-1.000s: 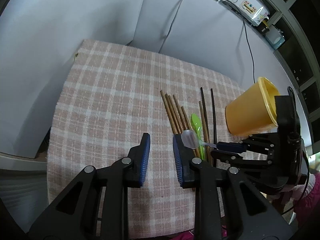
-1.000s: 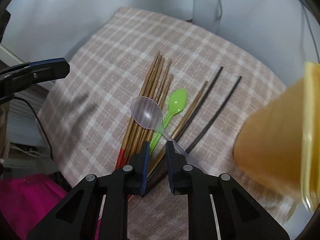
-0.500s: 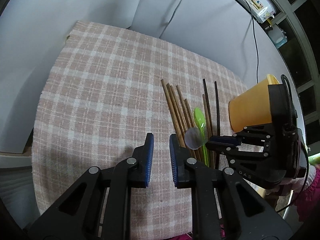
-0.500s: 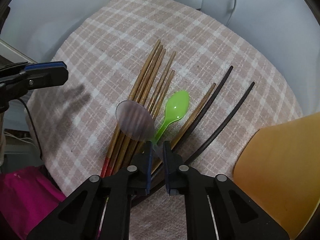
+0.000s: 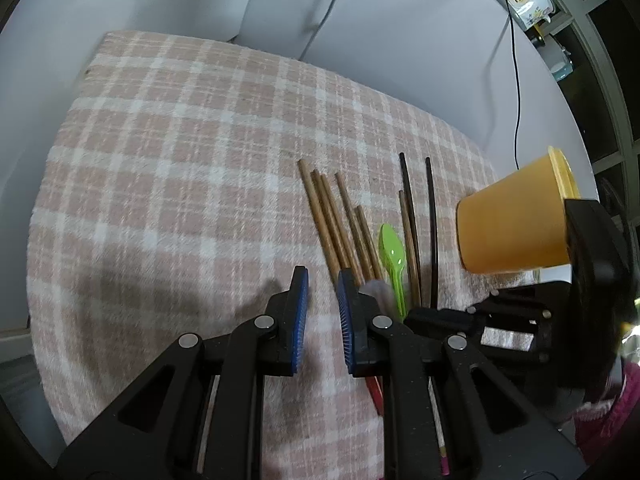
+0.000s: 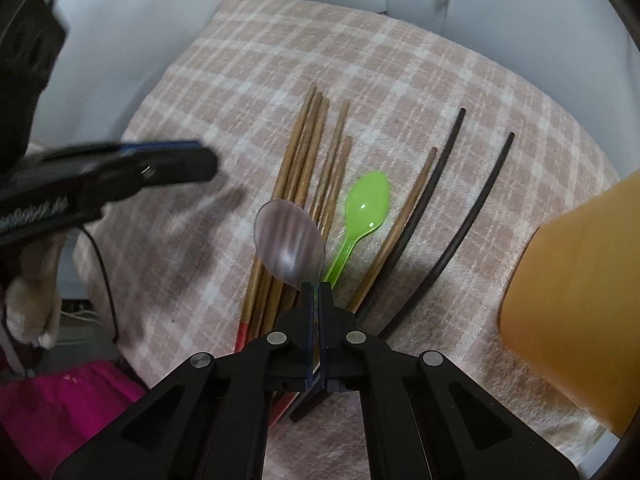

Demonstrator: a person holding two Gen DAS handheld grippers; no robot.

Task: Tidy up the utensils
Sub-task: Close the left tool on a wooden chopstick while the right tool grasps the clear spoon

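A clear plastic spoon (image 6: 290, 240) hangs just above the brown wooden chopsticks (image 6: 304, 160), with my right gripper (image 6: 316, 286) shut on its thin handle. Beside them on the checked cloth (image 5: 180, 160) lie a green spoon (image 6: 366, 208) and two black chopsticks (image 6: 436, 184). My left gripper (image 5: 320, 276) hovers low over the cloth, just left of the wooden chopsticks (image 5: 328, 216). Its jaws stand a narrow gap apart with nothing between them. In the left wrist view the clear spoon (image 5: 376, 290) is a blur behind the right finger.
A yellow cup (image 5: 516, 224) lies tipped on its side at the cloth's right edge, close to the right gripper (image 5: 416, 314). The cloth covers a white table with a black cable (image 5: 516, 80). A person's hand (image 6: 32, 312) and pink clothing (image 6: 60, 400) show at the lower left.
The right jaws have closed fully onto the clear spoon's handle. My left gripper has sunk toward the cloth, nearer the wooden chopsticks, and its jaws have narrowed.
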